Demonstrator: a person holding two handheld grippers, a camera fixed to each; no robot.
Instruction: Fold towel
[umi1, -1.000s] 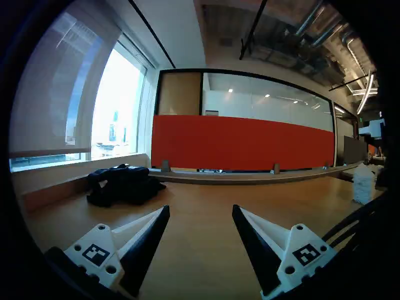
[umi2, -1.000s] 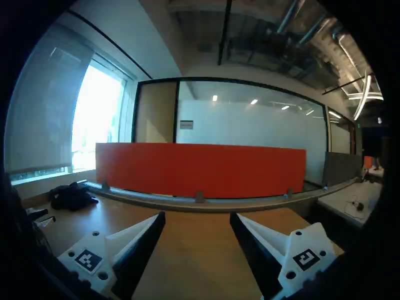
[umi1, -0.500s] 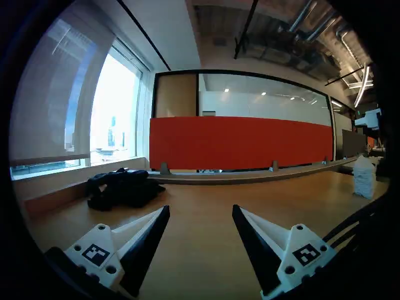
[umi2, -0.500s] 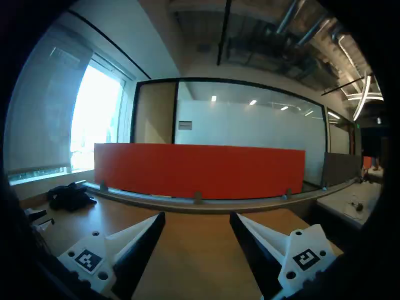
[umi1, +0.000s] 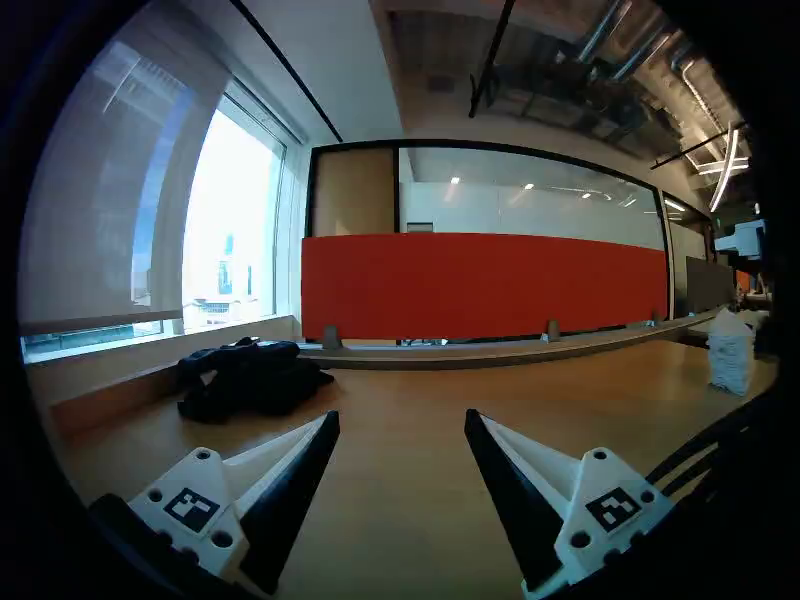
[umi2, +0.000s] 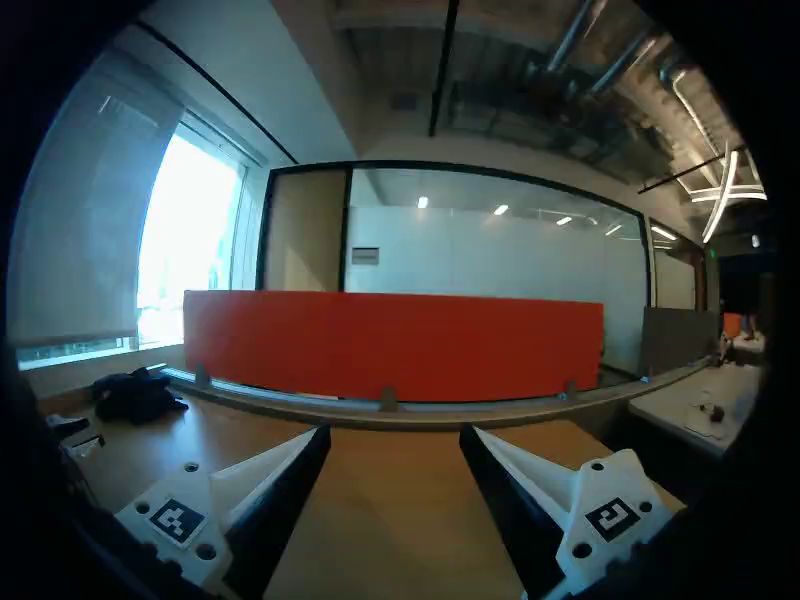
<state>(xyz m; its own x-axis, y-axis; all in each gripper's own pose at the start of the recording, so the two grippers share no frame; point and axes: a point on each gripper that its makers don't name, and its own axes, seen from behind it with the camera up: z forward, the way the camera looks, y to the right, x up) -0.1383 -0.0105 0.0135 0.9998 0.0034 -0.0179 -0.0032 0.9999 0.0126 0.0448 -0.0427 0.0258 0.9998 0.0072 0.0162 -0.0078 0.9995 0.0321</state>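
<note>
My left gripper (umi1: 401, 414) hovers over the wooden table (umi1: 420, 395), fingers spread wide with nothing between them. The one dark crumpled cloth (umi1: 245, 375) lies ahead and left of its left finger, well apart, by the window ledge. My right gripper (umi2: 394, 429) is just as wide open and empty, with that cloth (umi2: 135, 393) far to its left; I count one white stacked bundle (umi1: 730, 352) at the table's right end.

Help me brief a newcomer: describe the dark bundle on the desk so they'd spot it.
Find the bright window, then the wooden desk below it. The bundle lies near that edge, left of the red partition: crumpled and black, unlike the upright white stack.
</note>
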